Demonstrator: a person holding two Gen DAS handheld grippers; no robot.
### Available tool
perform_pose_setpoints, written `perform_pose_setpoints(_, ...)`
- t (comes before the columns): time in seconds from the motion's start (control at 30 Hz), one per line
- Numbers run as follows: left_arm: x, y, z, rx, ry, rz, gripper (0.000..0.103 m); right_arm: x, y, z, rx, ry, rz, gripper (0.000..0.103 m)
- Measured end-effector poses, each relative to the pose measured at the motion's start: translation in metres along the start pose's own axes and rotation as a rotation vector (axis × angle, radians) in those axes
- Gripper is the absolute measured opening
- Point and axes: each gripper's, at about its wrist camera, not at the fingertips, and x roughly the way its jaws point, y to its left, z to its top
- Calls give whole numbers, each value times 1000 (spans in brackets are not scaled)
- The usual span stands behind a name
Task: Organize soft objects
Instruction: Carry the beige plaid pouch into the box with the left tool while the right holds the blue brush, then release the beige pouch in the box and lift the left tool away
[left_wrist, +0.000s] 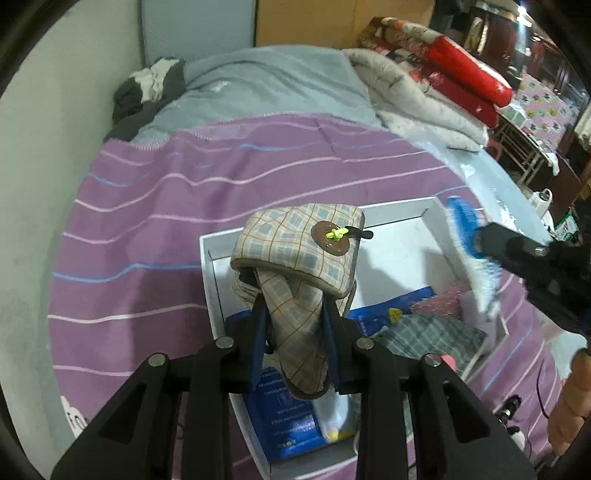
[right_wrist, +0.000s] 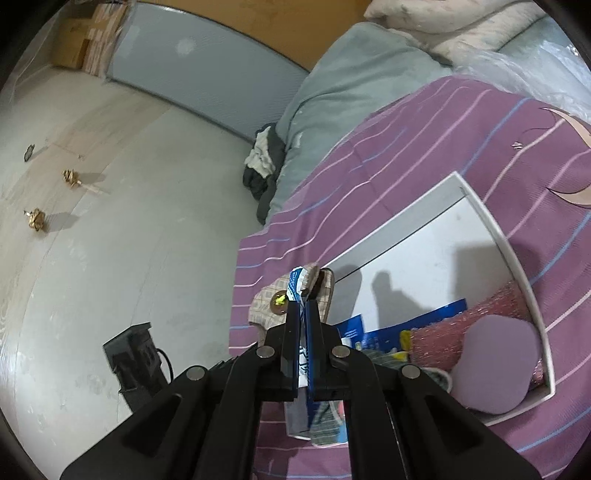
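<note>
My left gripper (left_wrist: 293, 308) is shut on a beige plaid slipper (left_wrist: 295, 251) with a brown button and a yellow-green knot. It hangs over the near left part of a white box (left_wrist: 399, 206) lying on the purple striped bed sheet. In the right wrist view the same slipper (right_wrist: 264, 301) shows just left of my right gripper (right_wrist: 303, 303), which is shut on a thin blue-and-white soft item (right_wrist: 297, 278). From the left wrist view that item (left_wrist: 463, 229) and the right gripper (left_wrist: 484, 240) hover over the box's right rim.
The box (right_wrist: 498, 236) holds a blue bag (left_wrist: 391, 306), a pink glittery piece (right_wrist: 472, 317), a lilac sole-shaped pad (right_wrist: 495, 365) and green checked cloth (left_wrist: 432, 332). A grey-green blanket (left_wrist: 273, 85), dark clothes (left_wrist: 147, 92) and red pillows (left_wrist: 465, 70) lie beyond. A black device (right_wrist: 133, 354) stands on the floor.
</note>
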Motion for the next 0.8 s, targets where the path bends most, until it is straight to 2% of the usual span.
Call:
perform_pose_setpoints(0.13,20,9,1,-51,44,12,30,-3,-5,1,-1,-16,7,1)
perform_pose_setpoints(0.23,32,15,-1,-86,99,91,30,-6,-8,1,-2,-30,7,1)
perform_pose_setpoints(0.37,31,13,-3,-99,83,119,34,-12,-11,2,0,-54,-5,1)
perform_pose_setpoints(0.63,3,5,-12,-96,13,129,60,-14,-16,3,9,-71,-19,1)
perform_pose_setpoints(0.7,-6,5,-12,-100,-27,146,62,-14,-18,2,11,-84,-42,1)
perform_pose_setpoints(0.8,-14,5,-10,-117,-48,110,62,-14,-23,3,8,-102,-85,1)
